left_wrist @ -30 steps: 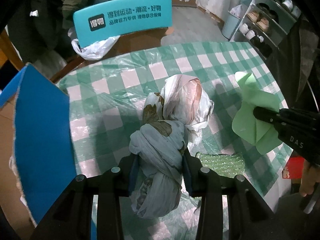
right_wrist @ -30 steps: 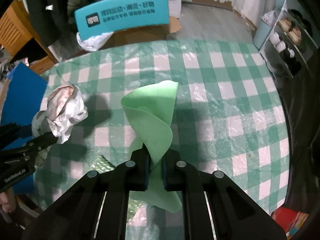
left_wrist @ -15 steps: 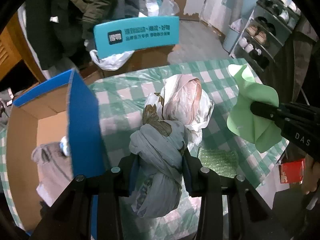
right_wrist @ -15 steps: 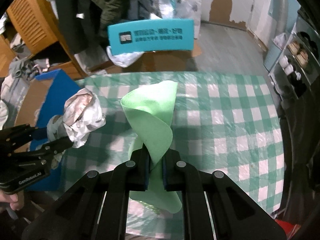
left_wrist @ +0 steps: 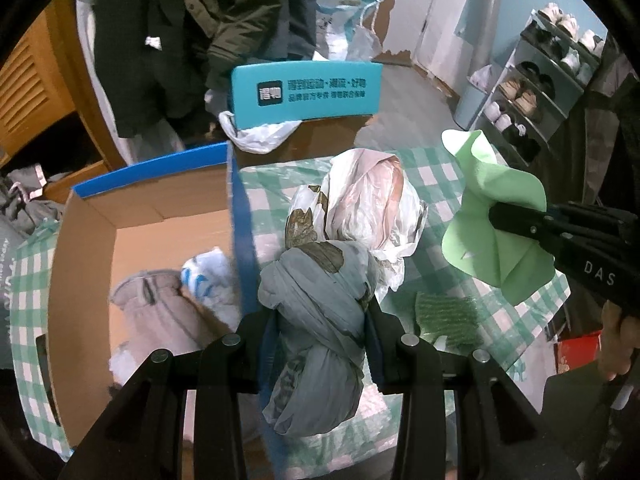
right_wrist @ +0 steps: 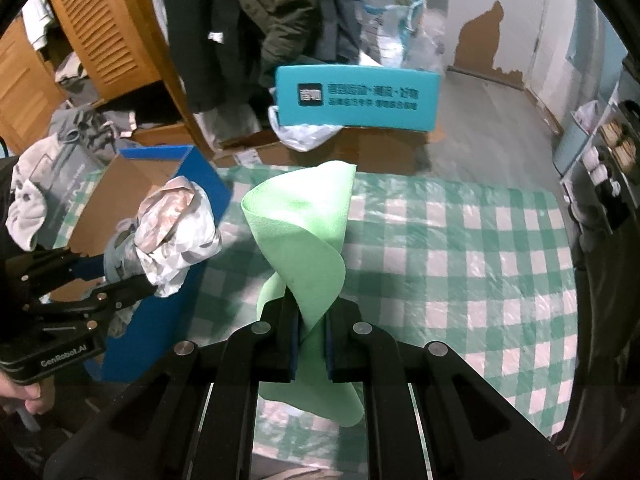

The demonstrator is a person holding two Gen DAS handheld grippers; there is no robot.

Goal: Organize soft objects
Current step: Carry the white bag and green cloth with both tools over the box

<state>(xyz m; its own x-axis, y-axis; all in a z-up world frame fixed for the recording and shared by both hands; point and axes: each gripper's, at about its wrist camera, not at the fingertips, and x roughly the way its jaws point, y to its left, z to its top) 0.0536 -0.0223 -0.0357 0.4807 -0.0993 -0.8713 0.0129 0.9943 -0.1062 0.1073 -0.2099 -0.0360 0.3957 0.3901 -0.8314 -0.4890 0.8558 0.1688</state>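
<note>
My left gripper [left_wrist: 320,320] is shut on a knotted grey and white plastic bag bundle [left_wrist: 344,248], held in the air above the blue wall of an open cardboard box [left_wrist: 160,204]. The bundle also shows in the right wrist view [right_wrist: 176,224]. Inside the box lie a grey garment [left_wrist: 152,300] and a white and blue bag [left_wrist: 208,276]. My right gripper [right_wrist: 310,328] is shut on a light green cloth [right_wrist: 304,236], lifted above the green checked table [right_wrist: 460,248]. The cloth also shows to the right in the left wrist view [left_wrist: 496,216].
A green bubble-wrap piece [left_wrist: 444,316] lies on the table near its front edge. A teal chair back with white print [right_wrist: 356,98] stands behind the table. Dark coats [right_wrist: 248,20] hang behind it. A shoe rack [left_wrist: 536,80] stands at the right.
Both grippers have risen and swung left with their loads. The open box, first only a blue wall at the left edge, now lies under and left of the bag bundle.
</note>
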